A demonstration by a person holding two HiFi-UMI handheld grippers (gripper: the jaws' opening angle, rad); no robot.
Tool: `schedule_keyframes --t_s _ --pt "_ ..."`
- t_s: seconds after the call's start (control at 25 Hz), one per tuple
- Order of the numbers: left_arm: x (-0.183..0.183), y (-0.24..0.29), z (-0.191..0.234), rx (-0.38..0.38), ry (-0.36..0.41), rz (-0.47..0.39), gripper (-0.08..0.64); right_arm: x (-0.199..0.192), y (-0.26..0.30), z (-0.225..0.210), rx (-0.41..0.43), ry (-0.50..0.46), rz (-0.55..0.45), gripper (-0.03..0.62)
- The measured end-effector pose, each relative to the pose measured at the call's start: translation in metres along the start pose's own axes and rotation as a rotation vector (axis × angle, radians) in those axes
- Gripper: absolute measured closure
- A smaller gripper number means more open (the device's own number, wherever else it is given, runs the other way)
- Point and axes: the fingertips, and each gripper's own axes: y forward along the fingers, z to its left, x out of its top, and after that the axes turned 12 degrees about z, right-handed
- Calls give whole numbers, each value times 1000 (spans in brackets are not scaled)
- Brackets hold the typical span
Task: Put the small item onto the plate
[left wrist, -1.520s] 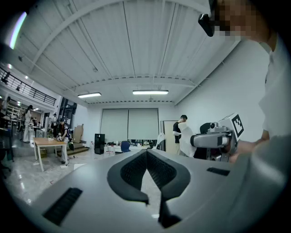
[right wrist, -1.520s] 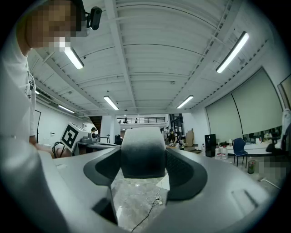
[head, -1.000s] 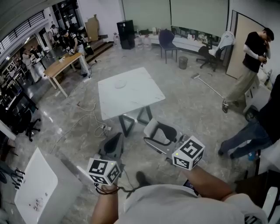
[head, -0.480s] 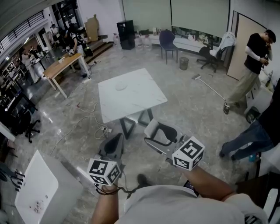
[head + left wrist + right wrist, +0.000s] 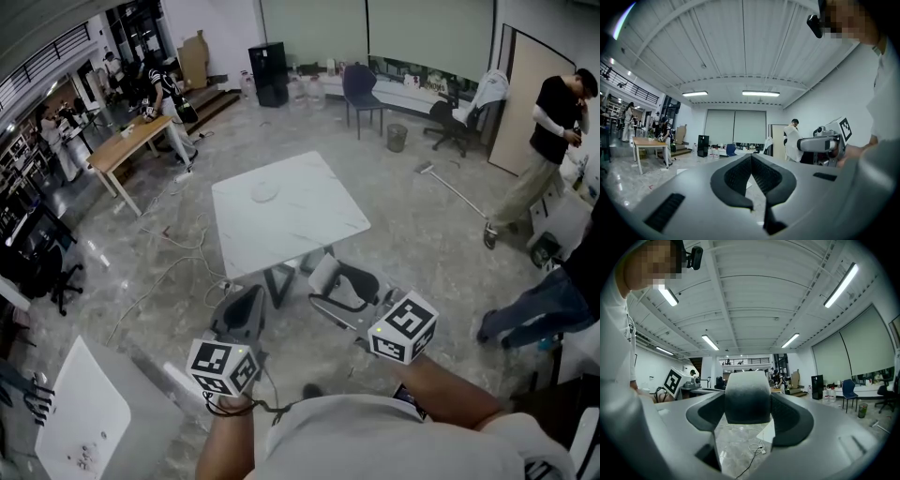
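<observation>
A round white plate (image 5: pixel 263 191) lies on the white square table (image 5: pixel 300 220) ahead of me, a few steps away. My right gripper (image 5: pixel 328 281) is held in the air short of the table, shut on a small pale grey block-shaped item (image 5: pixel 747 392) that fills the gap between its dark pads. In the head view the item (image 5: pixel 349 294) shows as a light patch between the jaws. My left gripper (image 5: pixel 244 298) hovers beside it over the floor; its jaws meet at the tips (image 5: pixel 751 157) with nothing between them.
Cables (image 5: pixel 192 251) trail over the marble floor left of the table. A person (image 5: pixel 548 141) stands at the far right, another person's legs (image 5: pixel 539 300) nearer. A wooden table (image 5: pixel 127 142) with people stands back left. A white table (image 5: pixel 75 422) is at bottom left.
The white table and plate have slid a little lower and right in the head view as I come closer. Both grippers keep the same pose and grip.
</observation>
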Motion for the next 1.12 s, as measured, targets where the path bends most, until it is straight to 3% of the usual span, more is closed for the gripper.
schedule_keyframes --t_s 0.28,0.64,1.12 --pt "22 28 76 -34 21 5 554 23 76 -25 -35 12 -9 301" --pt "24 57 135 -70 23 16 555 23 137 -48 -62 36 2 301" --pt "21 107 191 0 -12 51 554 25 202 -111 -3 28 6 301"
